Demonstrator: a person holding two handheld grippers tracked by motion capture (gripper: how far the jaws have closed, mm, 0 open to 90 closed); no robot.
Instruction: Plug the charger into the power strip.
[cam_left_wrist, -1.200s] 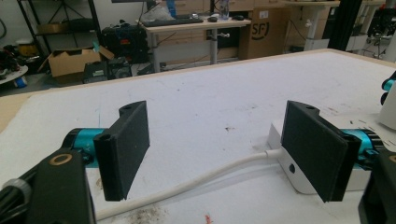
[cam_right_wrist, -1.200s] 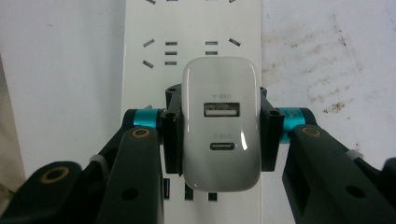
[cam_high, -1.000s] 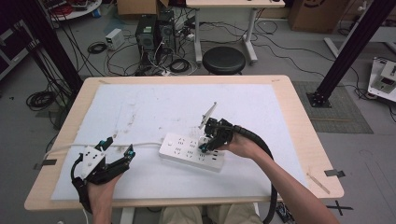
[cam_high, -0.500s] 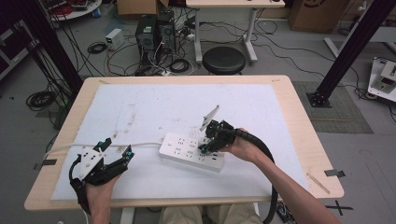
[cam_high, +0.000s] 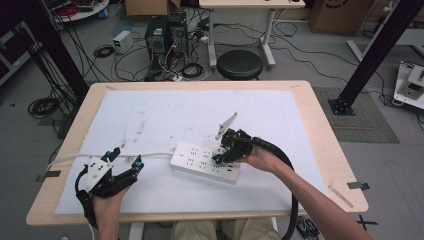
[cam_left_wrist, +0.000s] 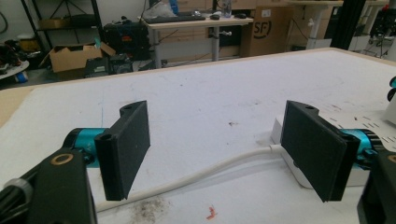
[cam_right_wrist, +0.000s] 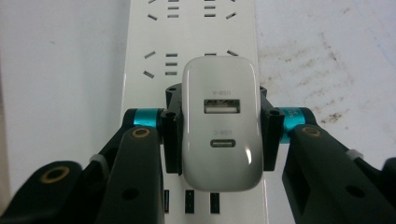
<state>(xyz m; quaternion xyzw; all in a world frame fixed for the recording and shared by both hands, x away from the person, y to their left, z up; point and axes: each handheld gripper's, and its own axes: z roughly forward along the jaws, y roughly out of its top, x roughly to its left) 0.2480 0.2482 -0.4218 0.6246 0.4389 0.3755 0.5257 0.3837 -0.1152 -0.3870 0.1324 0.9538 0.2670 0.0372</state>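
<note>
The table (cam_high: 320, 125) is covered by a white mat (cam_high: 200, 115). A power strip (cam_high: 200, 162) lies at the mat's 5 o'clock; its cable (cam_left_wrist: 187, 179) runs off toward 9 o'clock. A white charger (cam_right_wrist: 222, 121) sits over the strip, its prongs hidden. The right gripper (cam_right_wrist: 219, 126) is clamped on the charger's sides. The left gripper (cam_high: 125, 160), at 7 o'clock, is held wide apart, empty, the cable passing below.

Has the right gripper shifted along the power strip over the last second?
No. The right gripper remains at the power strip's right end, shut on the charger.
</note>
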